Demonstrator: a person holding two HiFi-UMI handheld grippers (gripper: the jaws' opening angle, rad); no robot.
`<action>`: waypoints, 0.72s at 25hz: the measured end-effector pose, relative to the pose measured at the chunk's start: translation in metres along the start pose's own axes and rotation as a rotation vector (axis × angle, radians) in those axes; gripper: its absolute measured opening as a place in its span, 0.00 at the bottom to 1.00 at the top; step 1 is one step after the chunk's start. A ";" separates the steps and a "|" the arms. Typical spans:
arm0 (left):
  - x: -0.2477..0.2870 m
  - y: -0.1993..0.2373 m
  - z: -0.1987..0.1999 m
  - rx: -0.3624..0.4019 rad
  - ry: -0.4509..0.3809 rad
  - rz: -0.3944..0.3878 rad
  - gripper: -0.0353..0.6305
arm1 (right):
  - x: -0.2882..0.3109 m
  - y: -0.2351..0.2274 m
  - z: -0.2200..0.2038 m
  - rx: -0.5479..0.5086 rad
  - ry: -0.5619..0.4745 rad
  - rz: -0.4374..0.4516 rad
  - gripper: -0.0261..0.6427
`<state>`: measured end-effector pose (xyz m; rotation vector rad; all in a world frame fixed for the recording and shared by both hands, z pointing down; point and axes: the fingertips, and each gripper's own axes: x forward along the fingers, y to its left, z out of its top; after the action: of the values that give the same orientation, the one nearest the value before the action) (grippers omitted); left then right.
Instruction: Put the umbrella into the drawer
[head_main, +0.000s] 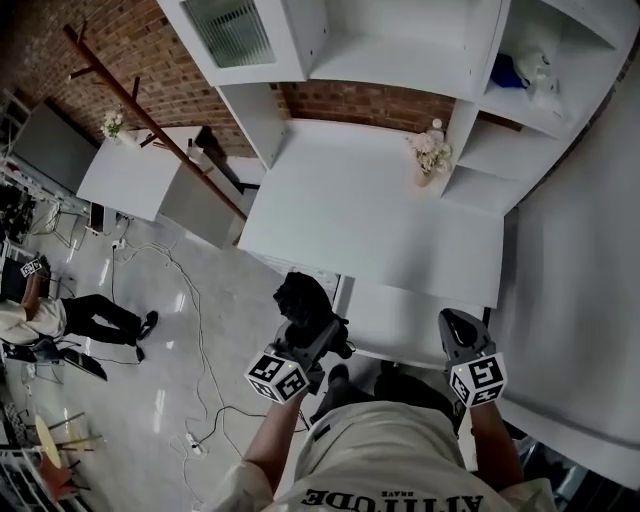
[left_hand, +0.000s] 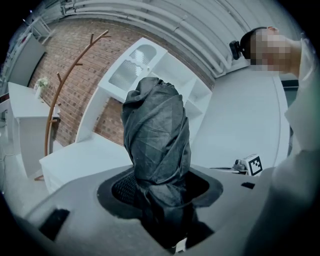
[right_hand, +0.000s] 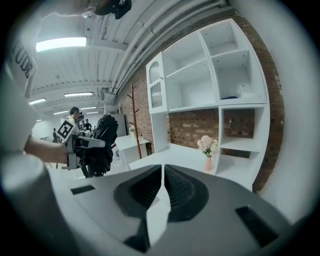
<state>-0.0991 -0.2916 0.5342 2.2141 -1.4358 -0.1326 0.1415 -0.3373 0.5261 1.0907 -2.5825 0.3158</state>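
1. Pale T-shirt with dark lettering (head_main: 400, 465) is seen lowest in the head view, closest to the lens.
2. Left gripper (left_hand: 161, 197), grey with a marker cube, is clamped on a black folded fabric umbrella (left_hand: 157, 140). The bundle is pinched low down between the jaws, and most of it stands out past them.
3. Right gripper (right_hand: 162, 186), same grey build, is held well apart from the left one. Its jaws are pressed together with nothing between them.
4. Umbrella is held in the air, just in front of the front left edge of a white flat-topped desk (head_main: 370, 215). Contact with the desk cannot be told.
5. White panel (head_main: 410, 320) is seen just under the desk's front edge, right of the umbrella. What it is cannot be told.
6. Small pink vase with pale flowers (head_main: 430, 160) stands upright at the desk's back right, beside a white open shelf unit (head_main: 395, 50).
7. Red brick wall (head_main: 150, 50) is seen behind the desk, and a brown wooden coat stand (head_main: 150, 125) is seen at left.
8. Seated person in dark trousers (head_main: 90, 315) is seen on the glossy floor (head_main: 240, 330) at far left, with thin cables (head_main: 205, 385) trailing nearby.
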 end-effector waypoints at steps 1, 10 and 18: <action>0.003 0.002 -0.004 -0.001 0.005 0.016 0.44 | 0.002 -0.003 -0.004 0.002 0.010 0.014 0.09; 0.038 0.034 -0.061 -0.135 0.052 0.163 0.44 | 0.028 -0.017 -0.040 0.038 0.078 0.120 0.09; 0.072 0.068 -0.123 -0.305 0.105 0.273 0.44 | 0.054 -0.024 -0.071 0.077 0.127 0.176 0.09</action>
<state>-0.0825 -0.3338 0.6857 1.7412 -1.5304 -0.1304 0.1376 -0.3663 0.6140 0.8399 -2.5748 0.5129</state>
